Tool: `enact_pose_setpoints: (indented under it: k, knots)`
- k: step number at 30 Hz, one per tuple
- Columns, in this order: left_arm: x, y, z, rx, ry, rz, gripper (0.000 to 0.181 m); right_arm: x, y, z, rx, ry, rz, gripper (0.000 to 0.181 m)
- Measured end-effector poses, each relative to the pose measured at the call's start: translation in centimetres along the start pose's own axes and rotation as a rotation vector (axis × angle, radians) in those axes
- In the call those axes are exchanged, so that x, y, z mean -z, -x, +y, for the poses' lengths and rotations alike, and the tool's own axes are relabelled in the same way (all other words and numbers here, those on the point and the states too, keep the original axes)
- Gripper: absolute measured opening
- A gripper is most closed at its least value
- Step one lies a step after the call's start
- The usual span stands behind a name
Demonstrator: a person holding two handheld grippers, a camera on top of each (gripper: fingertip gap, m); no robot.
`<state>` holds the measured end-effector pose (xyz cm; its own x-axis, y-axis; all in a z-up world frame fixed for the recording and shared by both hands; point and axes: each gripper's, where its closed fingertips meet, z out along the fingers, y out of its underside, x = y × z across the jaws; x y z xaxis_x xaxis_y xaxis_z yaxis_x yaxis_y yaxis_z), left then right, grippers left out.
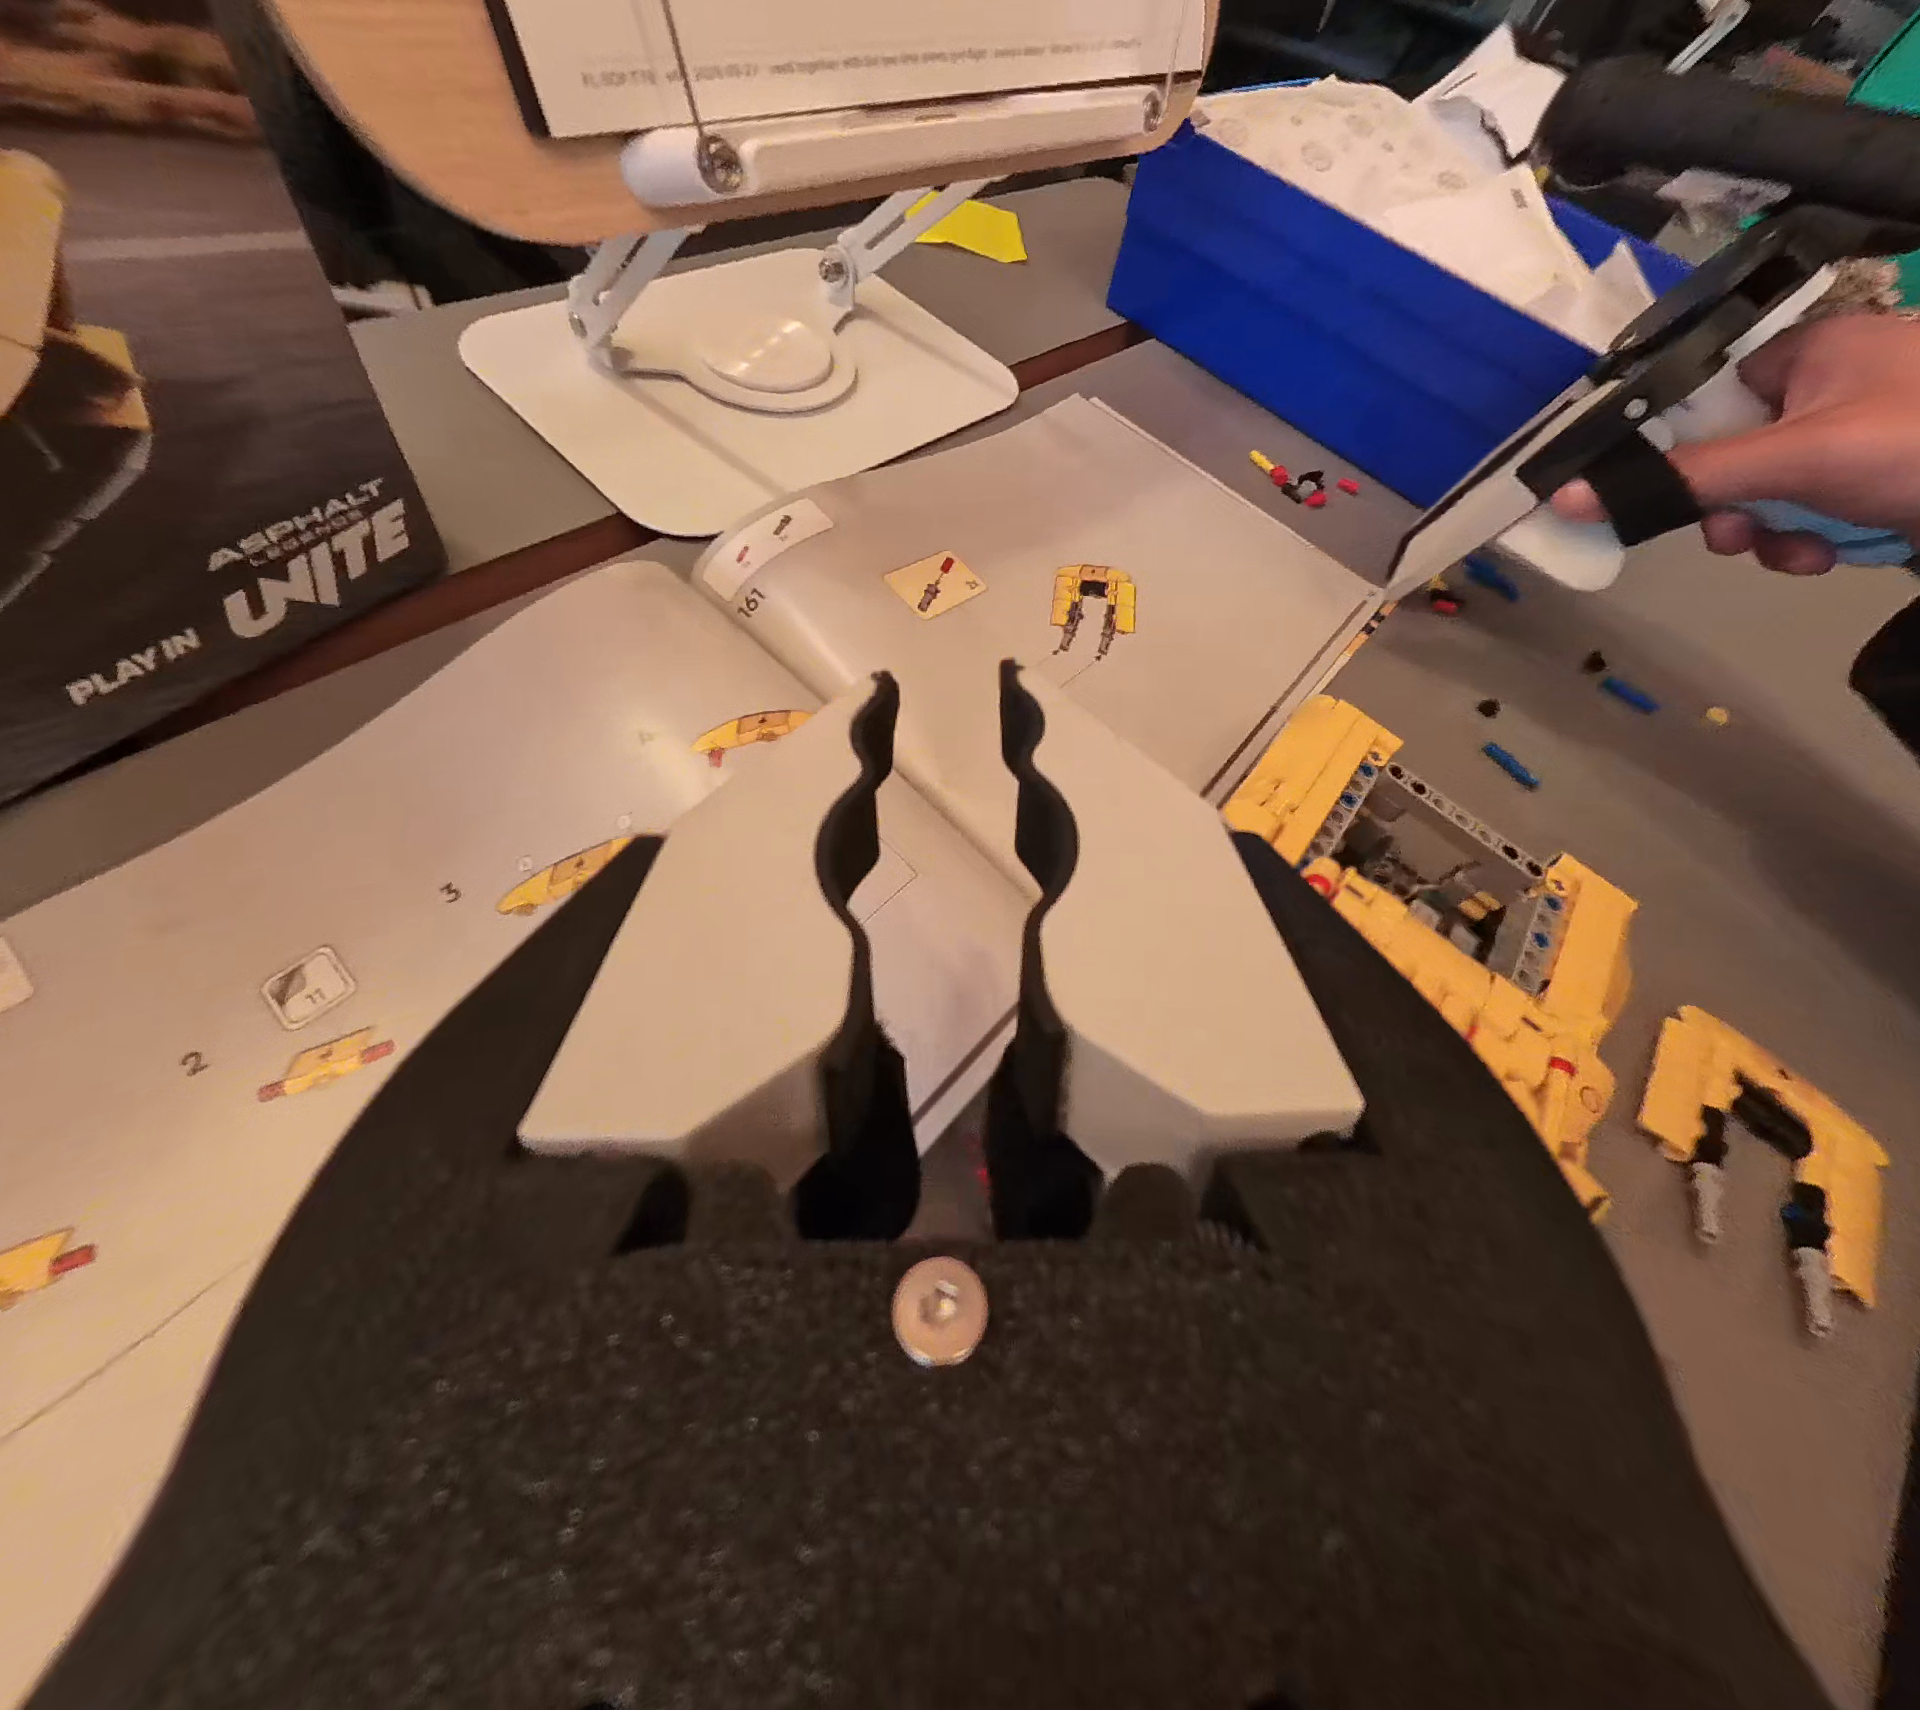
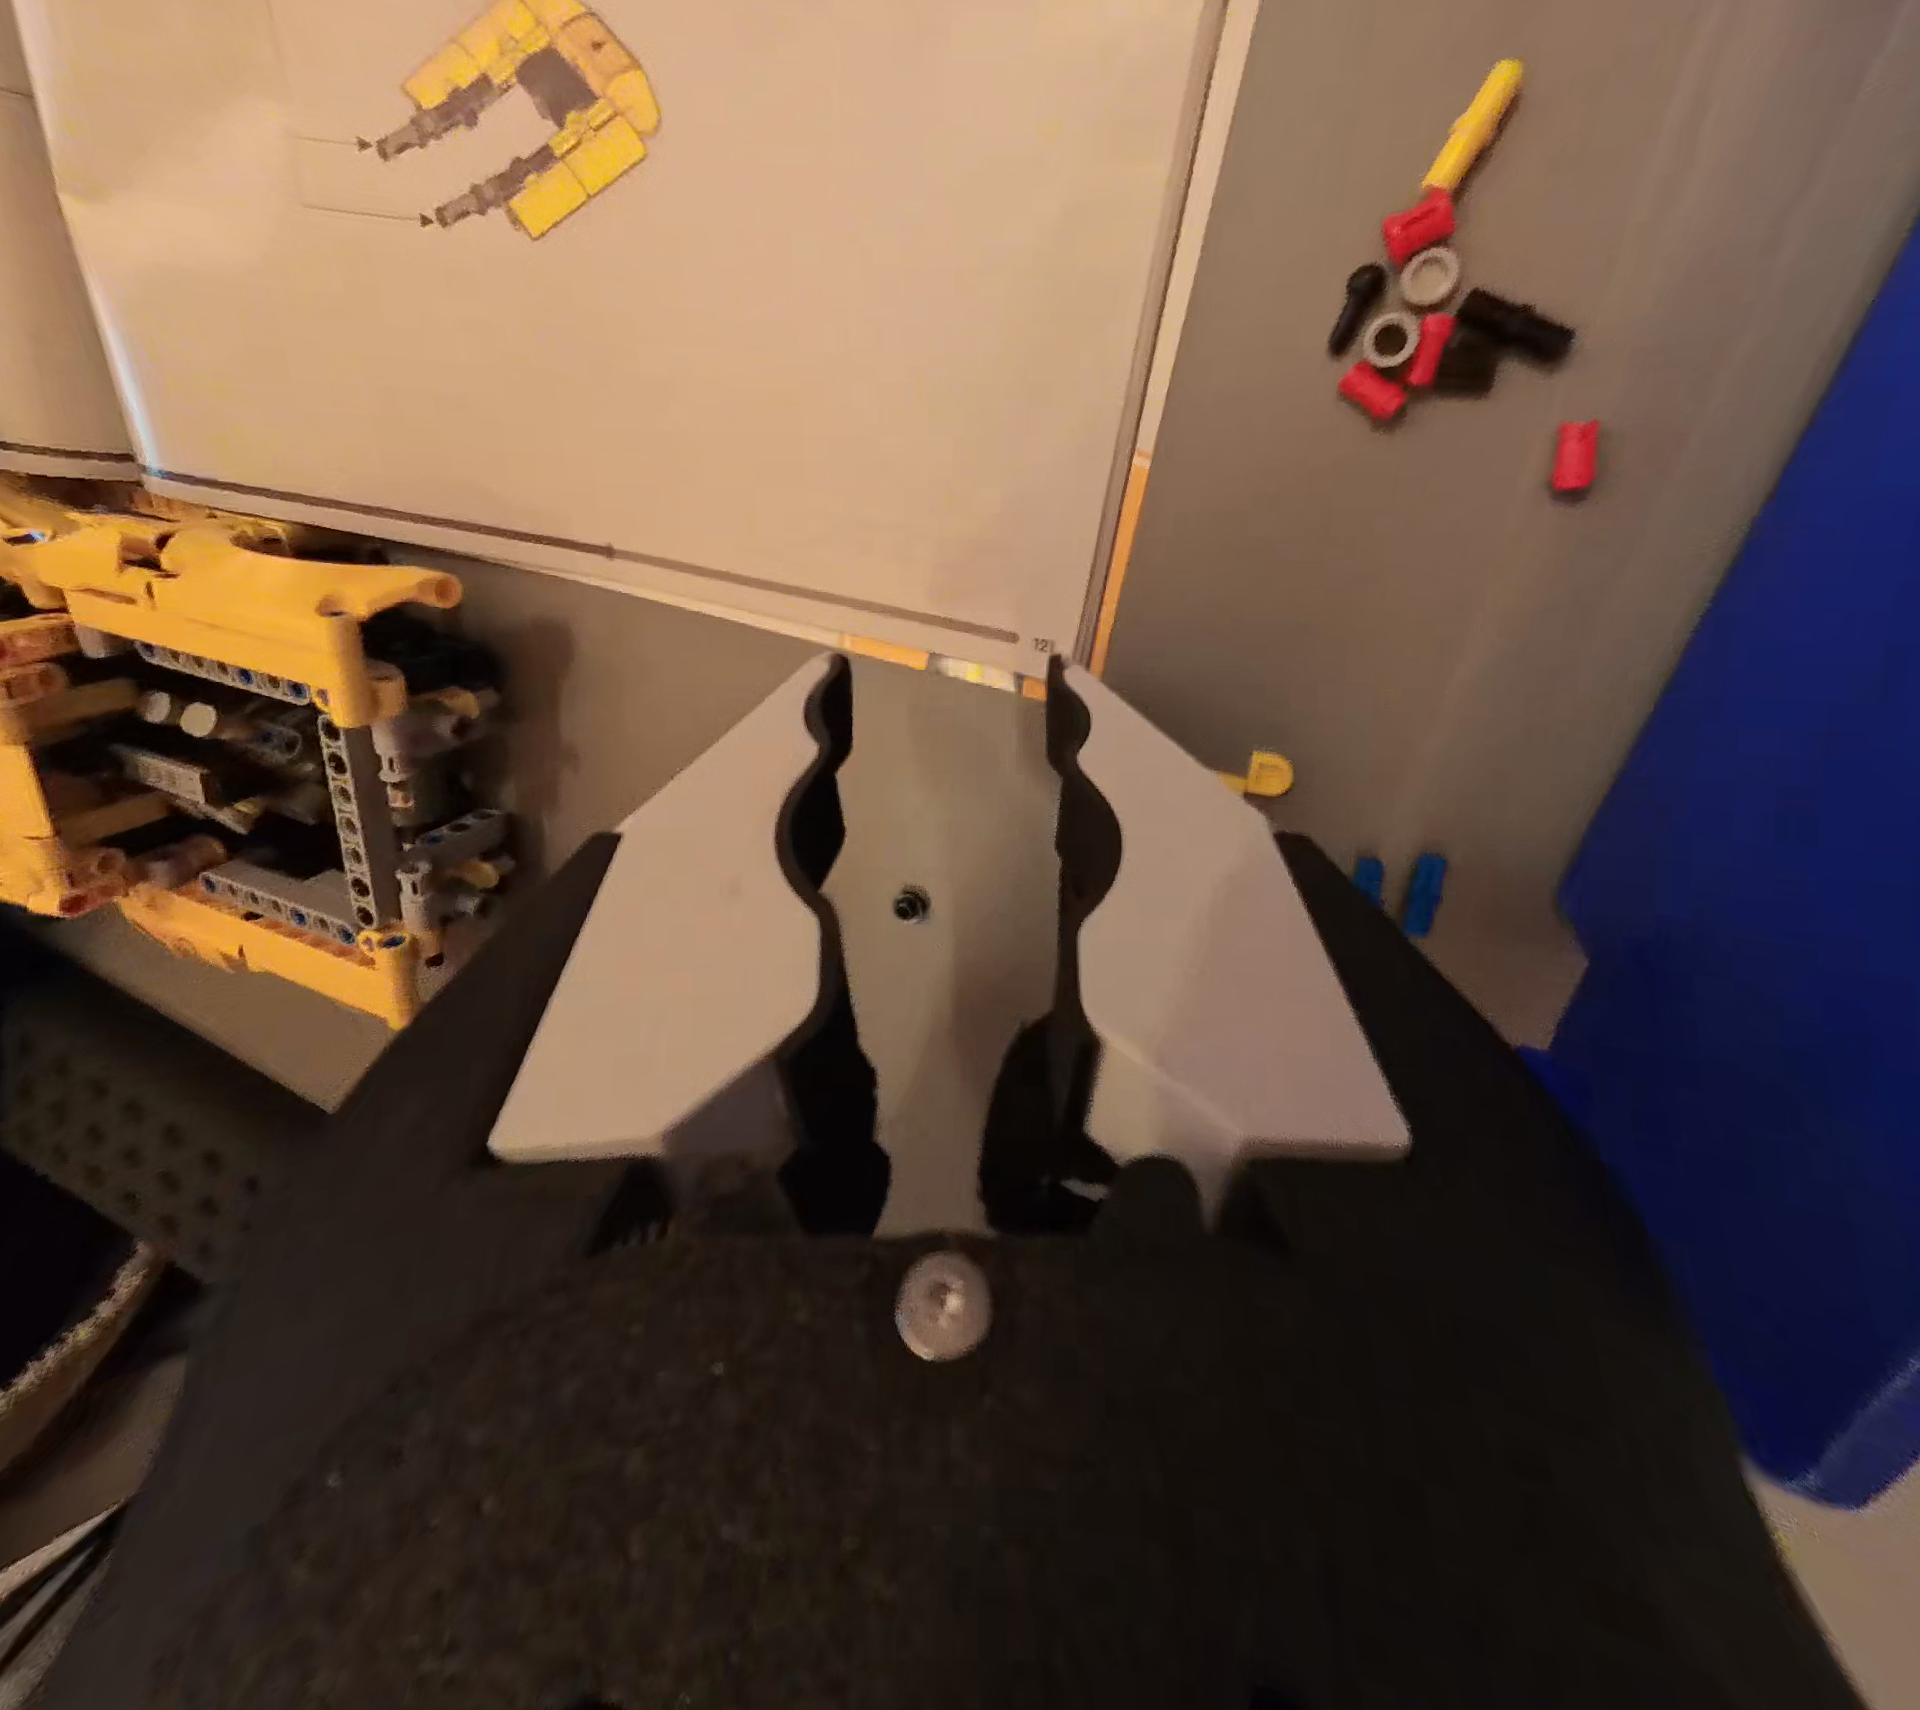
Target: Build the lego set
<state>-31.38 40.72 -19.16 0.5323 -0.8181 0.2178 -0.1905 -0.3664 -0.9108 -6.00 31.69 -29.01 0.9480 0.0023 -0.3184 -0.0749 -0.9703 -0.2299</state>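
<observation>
Left gripper: you are holding the left gripper over the open instruction booklet, its pale wedge fingers with wavy black pads standing apart and gripping nothing.
Right gripper: your right gripper is hanging above the grey table at the booklet's lower corner, jaws parted and empty; in the left wrist view your hand is gripping its handle, the tip meeting the booklet's right edge.
Main model: the yellow lego car body is lying to the right of your left gripper, just beside the booklet's edge; from the right wrist view it is sitting to the left of the fingers. It is blocky, with grey holed beams framing an open cavity.
Sub-assembly: a yellow U-shaped piece with two grey pins sticking out is resting just right of the car body.
Loose parts: a small cluster of red, black, grey-ring and yellow pieces is lying on the table ahead and to the right of your right gripper; blue pins are sitting close beside its right finger.
Bin: a glossy blue plastic bin is holding crumpled bags.
Stand: a white metal stand is propping a wooden board with a printed sheet.
Box: a dark cardboard box is standing far left.
</observation>
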Motion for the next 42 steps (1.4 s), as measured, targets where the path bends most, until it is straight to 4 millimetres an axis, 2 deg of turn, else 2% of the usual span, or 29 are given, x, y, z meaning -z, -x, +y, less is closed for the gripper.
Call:
enact_pose_setpoints:
  k: [4, 8, 13, 22, 29, 38, 42]
  knots:
    - [0.1, -0.1, -0.1, -0.081, 0.005, -0.040, 0.018, 0.3, -0.1, 0.1, -0.005, -0.007, -0.002, 0.035]
    - [0.3, -0.6, -0.3, -0.025, -0.003, 0.010, 0.018, -0.1, -0.8, 0.3, -0.018, 0.005, 0.018, 0.035]
    - [0.1, -0.3, 0.2, -0.026, 0.015, 0.000, 0.018, -0.4, -0.7, 0.3, -0.016, 0.006, 0.003, 0.031]
    - [-0.2, -0.2, 0.6, -0.016, 0.022, 0.000, 0.018, -0.6, -1.3, 0.4, -0.013, 0.015, 0.034, 0.019]
    - [-0.2, -0.2, 0.6, -0.018, 0.023, 0.001, 0.018, -0.6, -1.9, 0.2, -0.011, 0.005, 0.062, 0.000]
    - [-0.2, -0.1, 0.5, -0.013, 0.019, -0.006, 0.018, -0.7, -2.6, 0.6, 0.031, 0.044, 0.126, 0.000]
    - [0.0, 1.1, 0.5, -0.104, 0.035, -0.122, 0.018, -0.6, -2.4, 0.7, 0.059, 0.055, 0.146, 0.000]
